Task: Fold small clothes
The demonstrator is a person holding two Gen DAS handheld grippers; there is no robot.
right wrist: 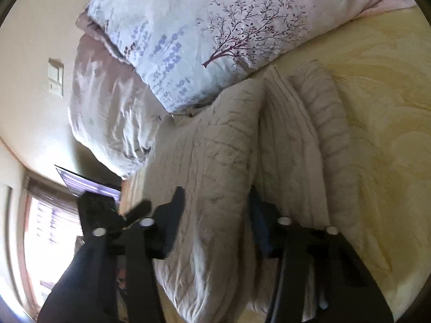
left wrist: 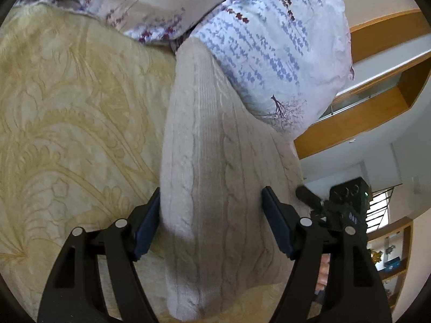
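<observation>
Left gripper [left wrist: 210, 212]: jaws spread, blue pads standing either side of a raised fold of the cable-knit sweater [left wrist: 215, 161]; the left pad sits at the fold's edge, perhaps grazing it, the right pad stands clear of the knit, so no pinch. Right gripper [right wrist: 215, 215]: jaws partly drawn in around a thick ridge of the same sweater [right wrist: 215, 188]; the frame is smeared there, so I cannot tell whether the pads actually press the fabric or only flank it. The sweater is pale beige-grey, cabled, lying bunched in long folds on the bedspread [left wrist: 67, 107], which is cream-yellow with a large leaf pattern. In the right wrist view, a ribbed edge of the sweater trails along its right side, against the bedspread [right wrist: 377, 107]. The far end of the garment runs up to and touches a pillow [left wrist: 269, 48] printed with lavender sprigs and a dark-purple tree; the same pillow [right wrist: 215, 27] lies above the sweater in the right wrist view, with a second, plain pinkish pillow [right wrist: 107, 107] beside it. Each camera catches the other gripper at its frame edge, blurred. Beyond the bed: wooden shelving [left wrist: 377, 102], a bright window [right wrist: 48, 231], a wall switch [right wrist: 55, 76].
</observation>
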